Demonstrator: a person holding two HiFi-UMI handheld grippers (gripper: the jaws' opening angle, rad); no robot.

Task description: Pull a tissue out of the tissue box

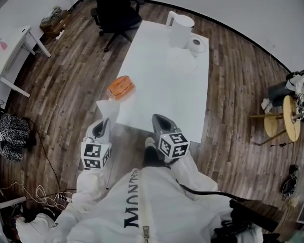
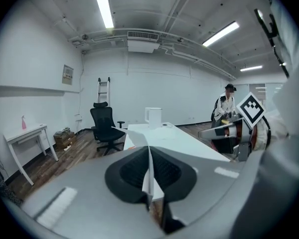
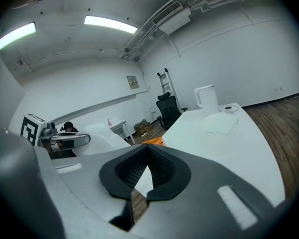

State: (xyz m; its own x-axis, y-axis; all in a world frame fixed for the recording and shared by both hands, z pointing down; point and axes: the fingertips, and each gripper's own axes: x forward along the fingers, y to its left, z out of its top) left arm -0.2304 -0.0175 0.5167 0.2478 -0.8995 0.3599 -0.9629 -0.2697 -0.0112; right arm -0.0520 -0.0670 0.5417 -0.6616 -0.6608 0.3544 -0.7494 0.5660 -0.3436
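Left gripper (image 1: 102, 127): jaws pinched shut on tissue (image 1: 107, 108), held by its edge. Tissue likely light, limp and easily torn; best taken at a corner. Orange tissue box (image 1: 121, 87) at one o'clock, on table (image 1: 162, 90). Right gripper (image 1: 161, 121) at three o'clock, jaws together, empty.

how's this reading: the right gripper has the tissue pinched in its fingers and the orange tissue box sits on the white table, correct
One thing is off: the left gripper, not the right gripper, has the tissue pinched in its fingers. The left gripper view shows the white sheet clamped there. The orange tissue box does sit on the white table.
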